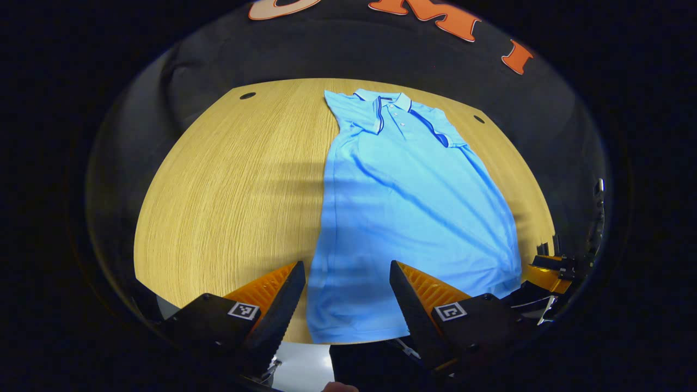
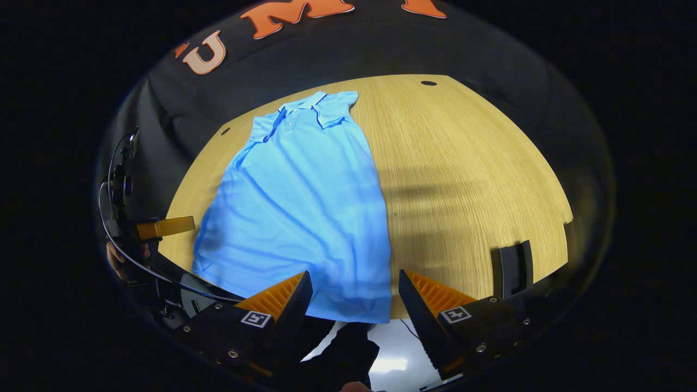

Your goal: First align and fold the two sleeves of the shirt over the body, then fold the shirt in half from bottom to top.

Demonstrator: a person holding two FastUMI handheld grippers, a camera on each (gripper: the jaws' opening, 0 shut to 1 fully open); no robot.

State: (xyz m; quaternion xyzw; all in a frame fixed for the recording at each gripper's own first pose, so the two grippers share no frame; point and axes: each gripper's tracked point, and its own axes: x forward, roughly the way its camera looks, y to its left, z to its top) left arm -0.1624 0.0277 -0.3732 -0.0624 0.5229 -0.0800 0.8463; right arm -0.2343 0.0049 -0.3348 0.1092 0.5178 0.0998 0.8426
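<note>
Wooden, pale-grained counter [image 1: 228,179] carries the light blue polo shirt [image 1: 403,196], sleeves already folded in, hem at the near edge. Left gripper [image 1: 347,291] and right gripper [image 2: 354,299] hover there, fingers wide, empty. Uneven corner pinches could skew the fold.

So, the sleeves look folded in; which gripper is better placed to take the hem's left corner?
Left, probably. The left gripper is open, with that corner of the shirt lying between its fingers. The right gripper, also open, is at the opposite corner.
</note>
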